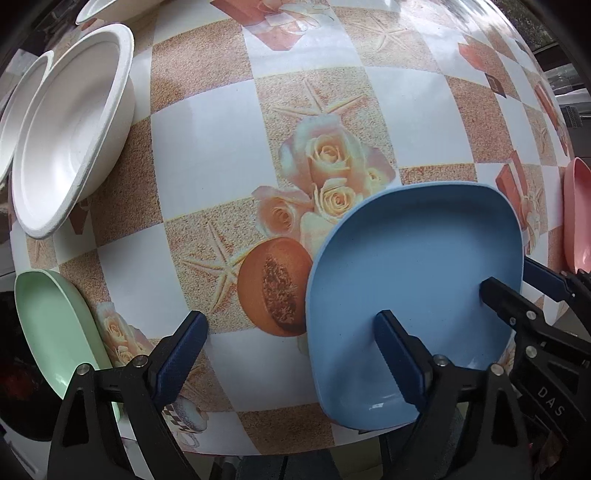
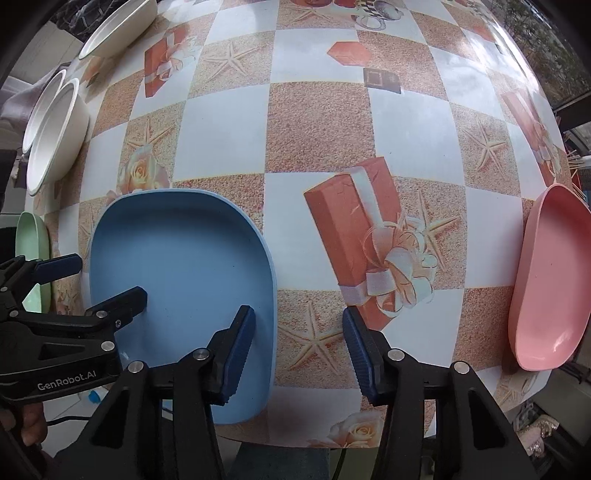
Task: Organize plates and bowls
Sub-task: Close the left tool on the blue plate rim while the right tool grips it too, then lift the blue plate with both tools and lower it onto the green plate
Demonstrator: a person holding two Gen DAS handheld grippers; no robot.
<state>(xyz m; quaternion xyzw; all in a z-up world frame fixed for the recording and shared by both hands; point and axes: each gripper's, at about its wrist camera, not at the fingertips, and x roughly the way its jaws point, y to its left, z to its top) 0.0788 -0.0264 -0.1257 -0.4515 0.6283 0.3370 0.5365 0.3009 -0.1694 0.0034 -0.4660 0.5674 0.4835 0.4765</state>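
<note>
A blue plate [image 1: 413, 280] lies flat on the patterned table; it also shows in the right wrist view [image 2: 184, 280]. My left gripper [image 1: 291, 336] is open, its right finger over the blue plate's near left rim, its left finger over bare table. My right gripper [image 2: 299, 332] is open, its left finger over the plate's right rim. A green plate [image 1: 51, 325] lies at the near left edge. A pink plate [image 2: 546, 280] lies at the right edge. White bowls [image 1: 74, 125] stand at the far left.
The tablecloth [image 2: 317, 129] has a checked print of roses, starfish and gift boxes. Another white bowl [image 2: 118, 26] sits at the far left corner. The table's near edge runs just below both grippers.
</note>
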